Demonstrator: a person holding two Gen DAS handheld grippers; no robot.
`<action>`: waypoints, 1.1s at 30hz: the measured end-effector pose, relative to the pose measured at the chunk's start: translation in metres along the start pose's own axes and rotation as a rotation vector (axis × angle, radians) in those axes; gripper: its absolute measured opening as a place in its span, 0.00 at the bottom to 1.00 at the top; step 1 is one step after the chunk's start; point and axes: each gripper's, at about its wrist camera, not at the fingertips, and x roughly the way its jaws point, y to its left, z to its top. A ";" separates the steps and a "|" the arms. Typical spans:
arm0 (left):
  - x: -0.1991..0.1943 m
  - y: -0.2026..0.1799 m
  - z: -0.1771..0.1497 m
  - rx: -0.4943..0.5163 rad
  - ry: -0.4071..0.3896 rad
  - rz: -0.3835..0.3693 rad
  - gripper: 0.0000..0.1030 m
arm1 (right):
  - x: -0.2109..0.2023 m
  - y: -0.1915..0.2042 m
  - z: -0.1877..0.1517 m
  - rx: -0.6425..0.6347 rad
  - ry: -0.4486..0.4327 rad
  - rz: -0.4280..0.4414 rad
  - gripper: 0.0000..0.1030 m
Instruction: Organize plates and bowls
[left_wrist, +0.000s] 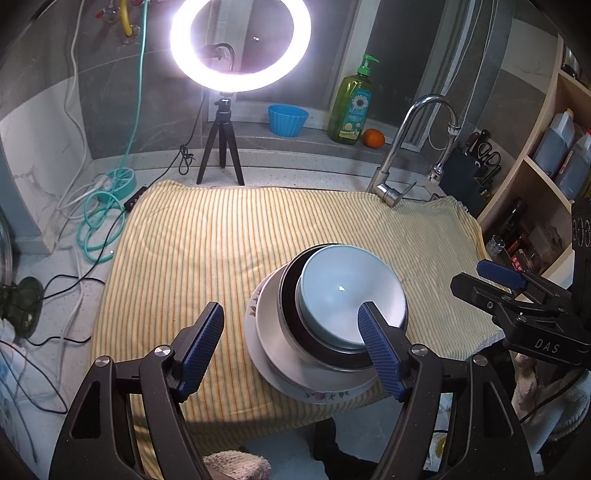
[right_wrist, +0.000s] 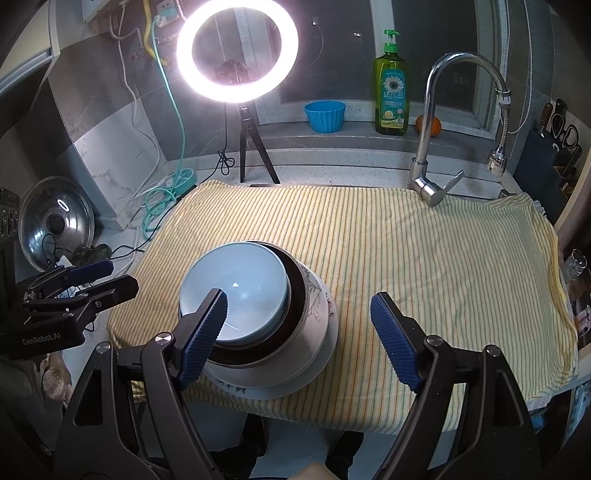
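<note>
- Your L gripper (left_wrist: 291, 350): jaws wide apart, nothing between the pads, angled downward. It also shows at the far left of the R wrist cam.
- Your R gripper (right_wrist: 299, 338): jaws spread wide too, nothing gripped, same downward tilt.

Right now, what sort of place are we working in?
Most likely a home kitchen counter: a faucet stands behind the striped cloth, a dish soap bottle sits on the sill, and a knife block stands at right.
</note>
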 end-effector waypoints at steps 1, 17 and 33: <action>0.000 -0.001 0.000 0.001 0.001 0.002 0.73 | 0.000 0.000 0.000 0.000 0.001 0.000 0.80; 0.002 -0.002 0.000 0.002 0.004 0.014 0.73 | 0.002 0.000 -0.002 0.002 0.006 -0.004 0.80; 0.007 0.002 0.003 -0.011 0.009 0.033 0.73 | 0.004 -0.002 -0.002 0.003 0.010 -0.007 0.80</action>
